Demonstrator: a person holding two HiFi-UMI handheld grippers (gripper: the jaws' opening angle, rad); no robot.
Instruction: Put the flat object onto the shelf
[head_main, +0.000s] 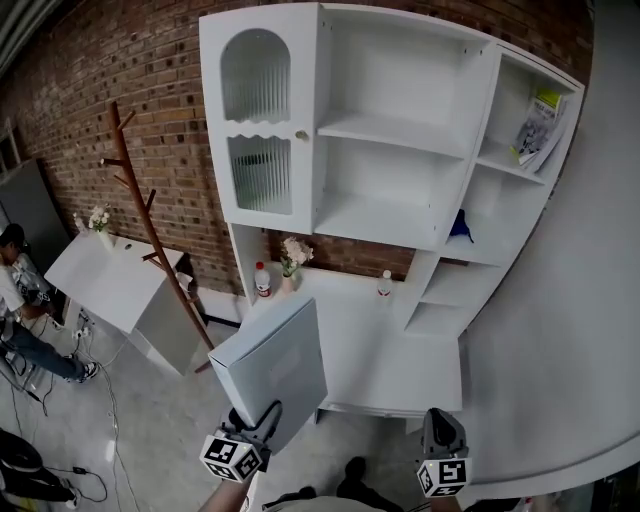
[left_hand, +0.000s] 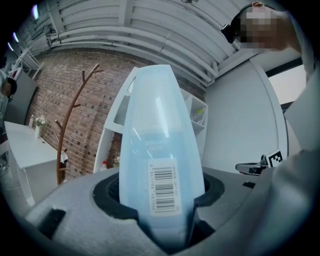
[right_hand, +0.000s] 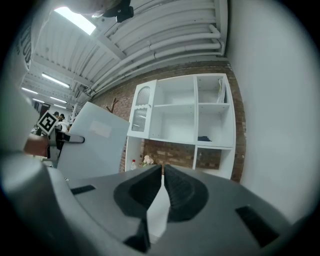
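The flat object (head_main: 272, 368) is a pale blue, thin box held upright at the lower left of the head view, in front of the white shelf unit (head_main: 392, 132). My left gripper (head_main: 266, 414) is shut on its lower edge. In the left gripper view the flat object (left_hand: 158, 145) rises between the jaws with a barcode label facing me, and my left gripper (left_hand: 161, 202) clamps its base. My right gripper (head_main: 442, 428) hangs low at the right, shut and empty. In the right gripper view my right gripper (right_hand: 163, 173) points at the shelf unit (right_hand: 183, 116), with the flat object (right_hand: 93, 146) at its left.
A wooden coat rack (head_main: 150, 232) and a white table (head_main: 108, 276) stand left of the shelf unit. A person (head_main: 14, 292) sits at far left. Two bottles (head_main: 262, 280) and flowers (head_main: 294, 256) stand on the counter. A book (head_main: 540, 126) and a blue item (head_main: 460, 228) occupy right compartments.
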